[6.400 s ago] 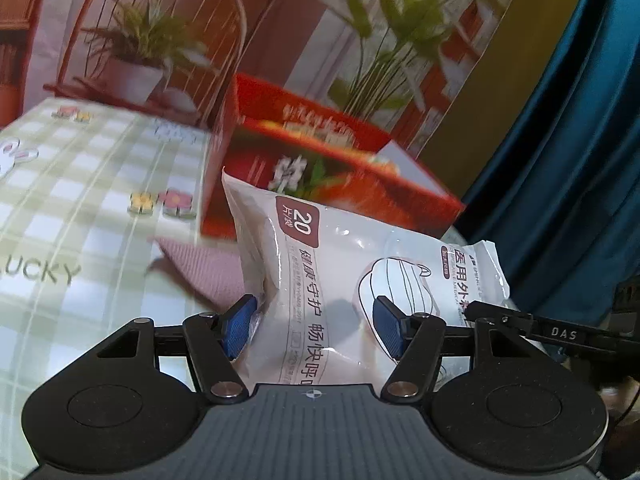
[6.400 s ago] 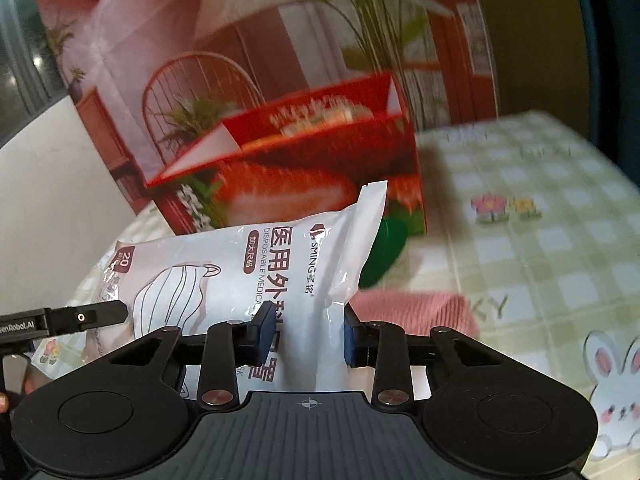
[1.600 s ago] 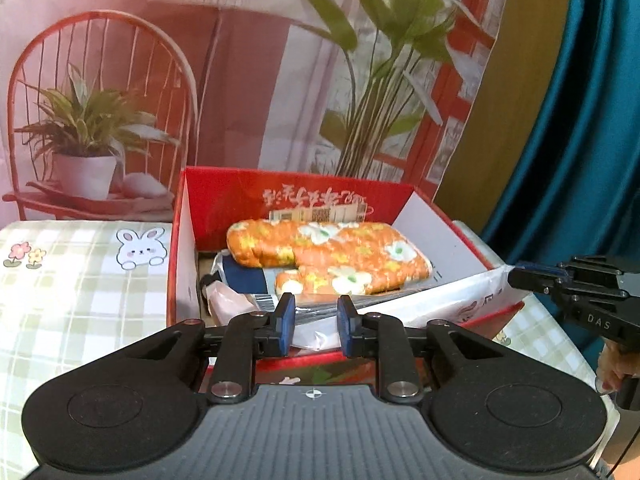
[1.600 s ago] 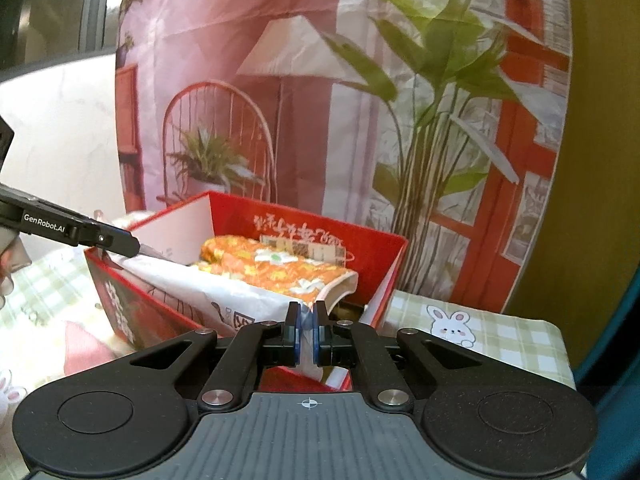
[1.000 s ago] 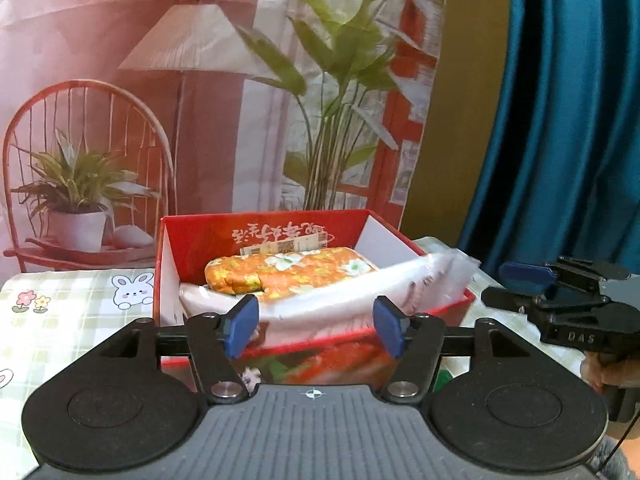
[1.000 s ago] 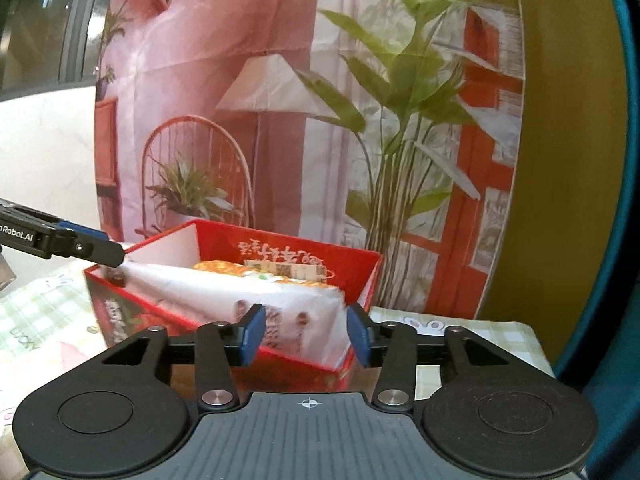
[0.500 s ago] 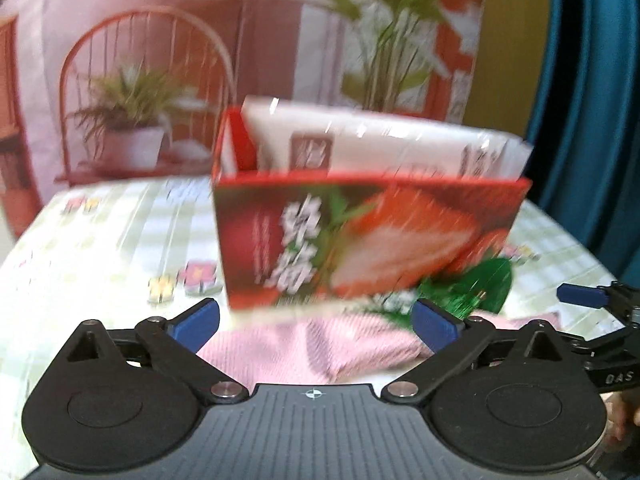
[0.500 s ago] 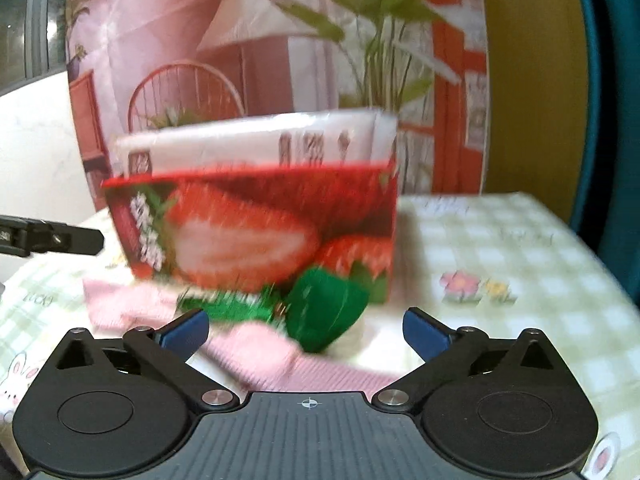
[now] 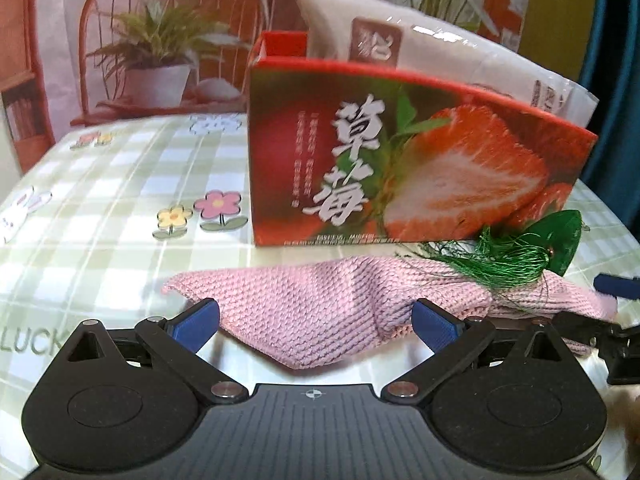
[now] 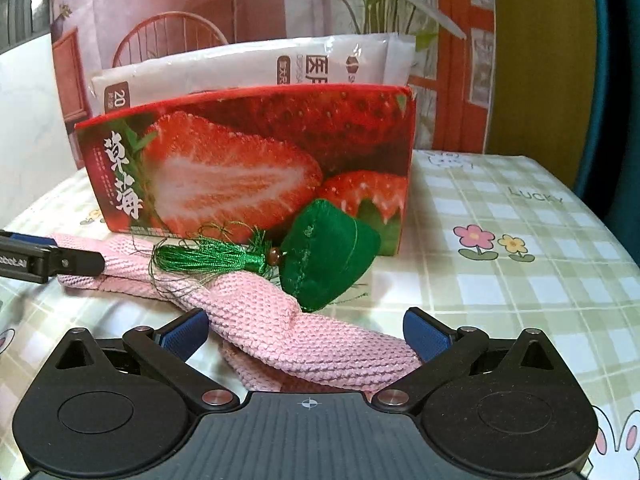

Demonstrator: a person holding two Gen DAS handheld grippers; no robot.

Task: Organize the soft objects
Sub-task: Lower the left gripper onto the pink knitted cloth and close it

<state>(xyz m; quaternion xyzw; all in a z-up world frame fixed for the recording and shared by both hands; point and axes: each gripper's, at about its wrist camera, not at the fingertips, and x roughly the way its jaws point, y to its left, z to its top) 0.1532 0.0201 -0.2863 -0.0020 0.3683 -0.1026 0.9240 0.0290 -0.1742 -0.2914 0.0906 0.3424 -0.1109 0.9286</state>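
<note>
A pink knitted cloth (image 9: pixel 320 312) (image 10: pixel 280 328) lies crumpled on the table in front of the red strawberry box (image 9: pixel 400 168) (image 10: pixel 248 160). My left gripper (image 9: pixel 316 320) is open over the cloth's left part, pads wide apart and not pressing it. My right gripper (image 10: pixel 306 330) is open over its right end. A green stuffed pouch (image 10: pixel 326 260) (image 9: pixel 564 240) with a green tassel (image 10: pixel 208 258) (image 9: pixel 496 260) rests on the cloth against the box. A white mask packet (image 9: pixel 420 48) (image 10: pixel 256 64) sticks up out of the box.
The table wears a green-checked cloth (image 9: pixel 100 184) (image 10: pixel 520 248) with flower and rabbit prints. Behind it hangs a printed backdrop (image 9: pixel 160 20) of a chair and plants. A teal curtain (image 9: pixel 616 80) hangs to the right. The left gripper's tip (image 10: pixel 52 260) shows at the right wrist view's left edge.
Both grippers let go of the mask packet, which now stands in the box. They opened wide and came down in front of the box to the pink cloth.
</note>
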